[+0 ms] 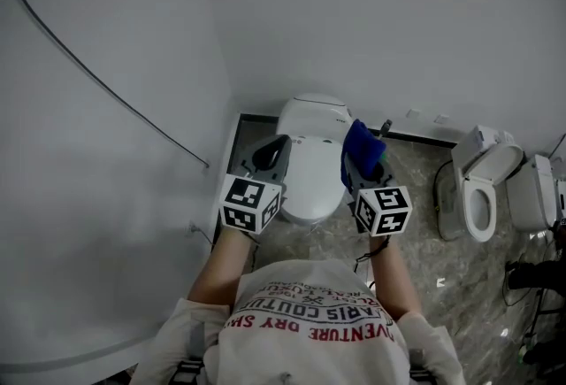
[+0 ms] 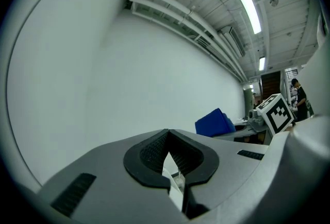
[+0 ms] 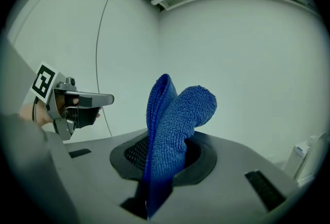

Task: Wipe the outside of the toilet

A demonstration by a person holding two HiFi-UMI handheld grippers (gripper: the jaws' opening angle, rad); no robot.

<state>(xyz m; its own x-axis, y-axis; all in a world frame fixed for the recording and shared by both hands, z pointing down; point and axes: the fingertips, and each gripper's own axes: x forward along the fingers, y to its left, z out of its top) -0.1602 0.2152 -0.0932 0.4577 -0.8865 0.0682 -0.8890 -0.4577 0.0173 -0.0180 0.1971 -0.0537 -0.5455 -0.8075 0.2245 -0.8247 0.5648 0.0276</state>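
A white toilet (image 1: 311,164) with its lid down stands in the corner below me. My left gripper (image 1: 271,153) hangs over the toilet's left side, its jaws shut with nothing between them (image 2: 167,152). My right gripper (image 1: 370,167) is held at the toilet's right side, shut on a folded blue cloth (image 1: 360,144). That cloth (image 3: 172,120) sticks up out of the closed jaws (image 3: 164,158). In the right gripper view the left gripper (image 3: 77,105) shows at the left; in the left gripper view the blue cloth (image 2: 214,122) shows at the right. Both grippers point upward at the white wall.
A second white toilet (image 1: 482,188) with its lid raised stands to the right, a third (image 1: 536,190) past it. White walls close in at left and behind, with a thin dark cable (image 1: 106,91) running down the left wall. The floor (image 1: 424,242) is mottled stone.
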